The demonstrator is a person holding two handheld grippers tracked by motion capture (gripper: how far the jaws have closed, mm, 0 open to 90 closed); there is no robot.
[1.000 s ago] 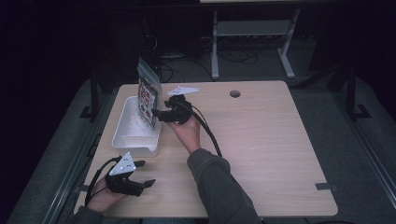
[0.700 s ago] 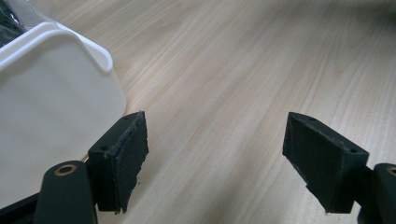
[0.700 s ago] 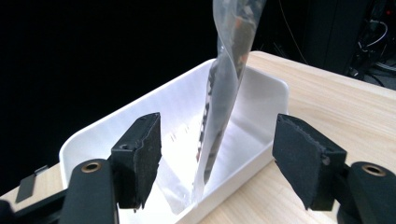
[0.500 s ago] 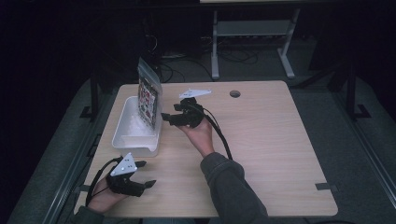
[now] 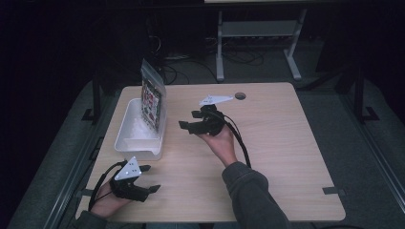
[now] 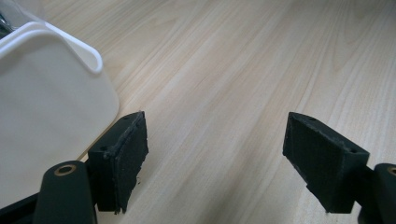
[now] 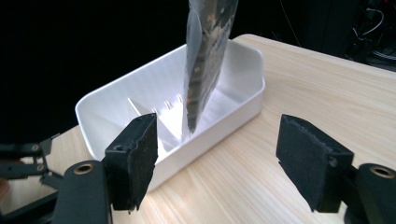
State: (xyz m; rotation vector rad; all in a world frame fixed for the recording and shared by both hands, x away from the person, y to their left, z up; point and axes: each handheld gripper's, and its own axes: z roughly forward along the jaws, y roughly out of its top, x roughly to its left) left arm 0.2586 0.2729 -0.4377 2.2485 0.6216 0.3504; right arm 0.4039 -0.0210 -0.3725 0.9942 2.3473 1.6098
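A clear plastic bag [image 5: 153,98] with printed contents is seen standing upright in a white tray [image 5: 128,138] at the left side of the tabletop [image 5: 286,143], leaned against the tray's right wall. The right hand-held gripper [image 5: 190,121] is held just beside the tray with its jaws spread wide and nothing between them; the left hand-held gripper [image 5: 149,179] is rested near the front edge, also released. The bag is judged to be light, thin and soft, and probably slippery, so it can be bent or tipped easily. It is best taken at the upper edge, where the film is flat, with a gentle closing.
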